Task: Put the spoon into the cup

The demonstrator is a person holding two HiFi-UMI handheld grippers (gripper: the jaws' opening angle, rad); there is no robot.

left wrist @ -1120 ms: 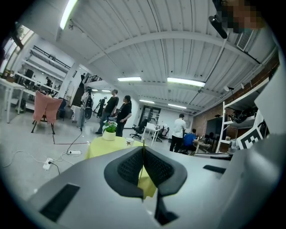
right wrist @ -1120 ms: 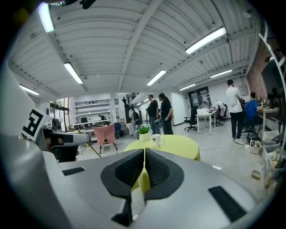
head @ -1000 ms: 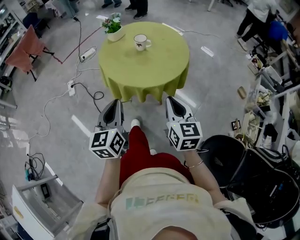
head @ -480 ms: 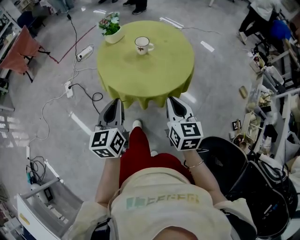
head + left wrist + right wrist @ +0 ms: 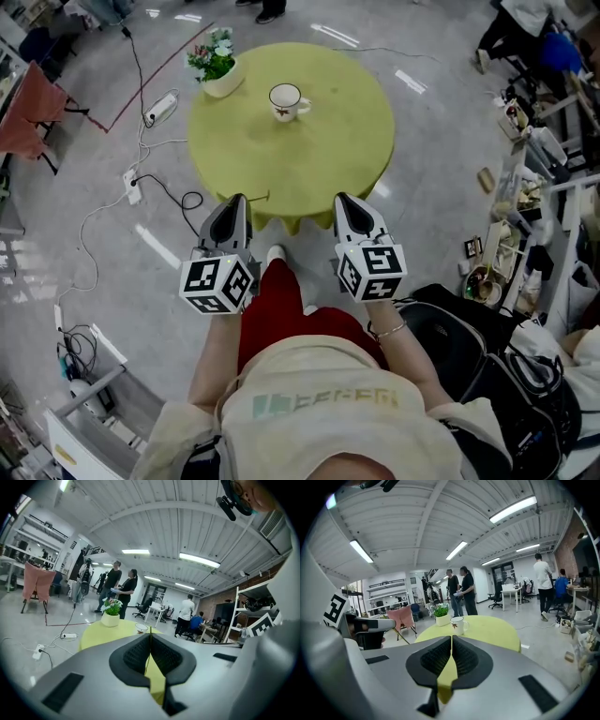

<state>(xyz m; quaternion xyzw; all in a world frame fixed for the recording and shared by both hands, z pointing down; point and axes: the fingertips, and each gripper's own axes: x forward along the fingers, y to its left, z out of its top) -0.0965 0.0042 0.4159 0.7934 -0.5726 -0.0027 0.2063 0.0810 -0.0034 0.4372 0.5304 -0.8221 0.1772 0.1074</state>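
I see the spoon (image 5: 150, 630) only as a thin stem pinched in my left gripper (image 5: 150, 638). It pokes up just past the jaw tips in the left gripper view. In the head view a fine dark line (image 5: 257, 198) juts sideways from that gripper's tip, towards the right gripper. I cannot make out the bowl of the spoon in any view.

The left gripper (image 5: 234, 199) is clenched on that stem, with its ribbed black pads closed against it. The right gripper (image 5: 345, 197) is also clenched, jaws pressed together with nothing between them. In the right gripper view (image 5: 451, 639) only the yellow cloth shows through the slit below the pads.

The cup (image 5: 284, 98) is a white mug with a small dark motif. It stands upright on the far part of the desk (image 5: 319, 155), ahead of both grippers and well apart from them. From the right gripper it sits just left of centre (image 5: 458, 625), with its handle to the right. From the left gripper only its rim (image 5: 141, 627) shows, just left of the spoon stem.

The desk is round, under a yellow-green cloth. Both grippers hover side by side at its near edge. A potted plant (image 5: 216, 66) in a white pot stands near the cup, ahead and to the left of the left gripper.

Further left, a power strip (image 5: 159, 108) and cables lie on the floor, and a pink-draped chair (image 5: 23, 127) stands beyond them. Past the desk, people (image 5: 461, 590) stand in an open workshop.
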